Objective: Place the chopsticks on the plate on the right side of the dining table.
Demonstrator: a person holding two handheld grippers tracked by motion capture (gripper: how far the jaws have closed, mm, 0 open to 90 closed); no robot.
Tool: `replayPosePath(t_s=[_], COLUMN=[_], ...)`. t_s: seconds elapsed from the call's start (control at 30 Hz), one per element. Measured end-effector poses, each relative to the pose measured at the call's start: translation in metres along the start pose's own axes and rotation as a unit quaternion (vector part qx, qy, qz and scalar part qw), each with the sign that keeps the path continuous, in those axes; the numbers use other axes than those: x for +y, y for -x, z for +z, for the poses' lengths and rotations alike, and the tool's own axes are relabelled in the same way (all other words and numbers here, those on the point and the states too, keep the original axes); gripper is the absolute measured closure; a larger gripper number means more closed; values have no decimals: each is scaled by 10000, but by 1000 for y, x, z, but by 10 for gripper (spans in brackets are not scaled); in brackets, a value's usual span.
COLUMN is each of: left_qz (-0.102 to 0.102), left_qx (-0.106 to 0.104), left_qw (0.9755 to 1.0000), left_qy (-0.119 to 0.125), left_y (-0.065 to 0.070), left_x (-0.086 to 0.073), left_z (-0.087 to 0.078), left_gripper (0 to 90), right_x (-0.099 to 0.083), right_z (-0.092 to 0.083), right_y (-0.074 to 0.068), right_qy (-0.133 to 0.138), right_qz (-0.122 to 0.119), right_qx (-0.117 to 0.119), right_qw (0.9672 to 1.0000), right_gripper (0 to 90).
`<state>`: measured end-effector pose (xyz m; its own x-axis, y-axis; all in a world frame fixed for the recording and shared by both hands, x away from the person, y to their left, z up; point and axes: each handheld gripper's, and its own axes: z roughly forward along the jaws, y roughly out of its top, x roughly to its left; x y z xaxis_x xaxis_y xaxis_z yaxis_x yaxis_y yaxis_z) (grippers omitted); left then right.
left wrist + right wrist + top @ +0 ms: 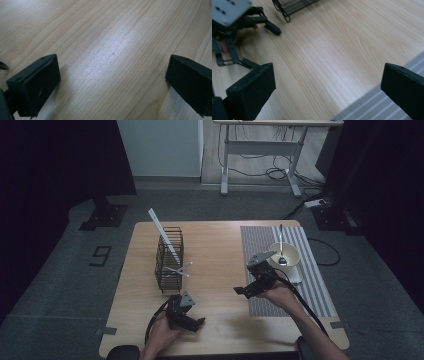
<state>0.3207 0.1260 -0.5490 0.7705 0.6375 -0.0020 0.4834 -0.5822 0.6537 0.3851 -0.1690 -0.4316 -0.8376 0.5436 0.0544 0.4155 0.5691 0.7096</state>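
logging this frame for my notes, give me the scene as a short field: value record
surface: light wooden table
rack: black wire basket, upright, left of centre, holding a white flat stick that leans out of its top
mat: grey striped placemat on the right side
bowl: cream round bowl on the mat, metal utensil standing in it
left gripper: open, empty, over bare wood
right gripper: open, empty, at the mat's left edge

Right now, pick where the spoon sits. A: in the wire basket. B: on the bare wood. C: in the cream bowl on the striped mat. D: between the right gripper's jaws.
C: the spoon stands in the cream bowl on the striped mat.
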Motion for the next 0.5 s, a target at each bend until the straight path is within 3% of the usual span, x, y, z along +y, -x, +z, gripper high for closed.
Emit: replayPosePath(t_s=[0.5], left_qz=[-13], left_qx=[-1], left_qw=[10000], left_qy=[9], left_y=[0], left_x=[0], left_z=[0], left_gripper=[0], right_x=[40], right_z=[8], right_y=[-11], right_qy=[99], right_qz=[-14], right_qx=[348], right_qw=[9993], right_gripper=[0])
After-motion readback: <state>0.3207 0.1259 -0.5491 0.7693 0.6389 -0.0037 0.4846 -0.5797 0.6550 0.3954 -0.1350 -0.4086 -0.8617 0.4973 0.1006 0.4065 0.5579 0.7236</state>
